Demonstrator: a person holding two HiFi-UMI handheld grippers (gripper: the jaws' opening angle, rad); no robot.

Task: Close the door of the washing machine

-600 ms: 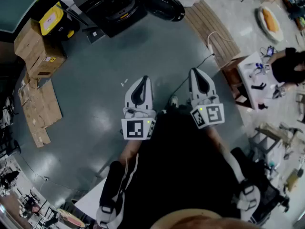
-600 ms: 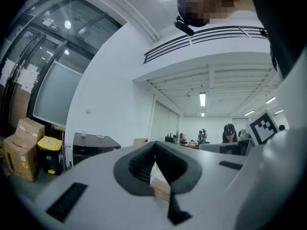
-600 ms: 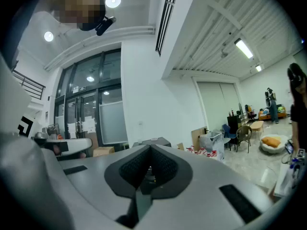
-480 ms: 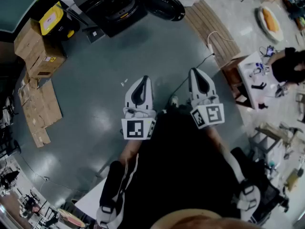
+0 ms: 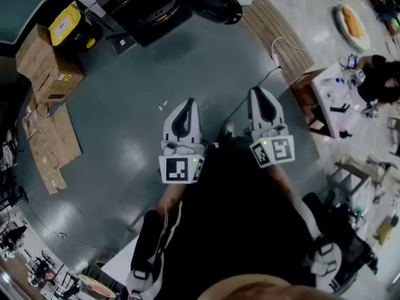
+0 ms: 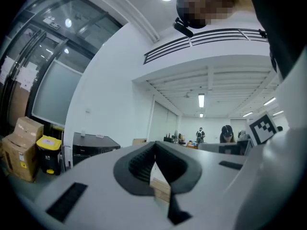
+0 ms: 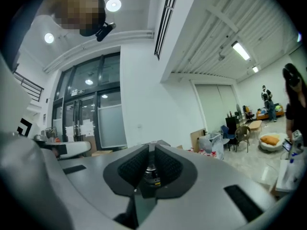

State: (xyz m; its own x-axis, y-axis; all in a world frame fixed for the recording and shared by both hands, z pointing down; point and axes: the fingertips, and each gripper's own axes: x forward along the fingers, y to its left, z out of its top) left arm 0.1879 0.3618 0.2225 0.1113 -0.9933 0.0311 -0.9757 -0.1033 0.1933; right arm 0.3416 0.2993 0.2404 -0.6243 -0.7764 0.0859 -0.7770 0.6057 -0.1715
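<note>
Several boxes [image 5: 45, 61] sat stacked at far left, with a yellow bin [image 5: 65, 25] just beside them. Next along, at the top of the head view, stood the washer [image 5: 140, 5]. Its round door [image 5: 215, 4] hung wide open on its right side, well apart from both tools, with a stretch of grey floor [image 5: 125, 124] between. Down the middle was the left tool [image 5: 188, 104]: clenched, tips together, nothing in it. The right tool [image 5: 257, 93] beside it was likewise clenched and empty, and both pointed toward the machine. Planks [image 5: 278, 42] lay off to the right.

The approach looked like the step in hand. To do it well, I'd say: step in close first and come at the door from its outer face. The right tool seemed the likely choice, since the door hung on that side. Press the clenched tips near the free edge and swing steadily until the latch catches, with no jabbing.
</note>
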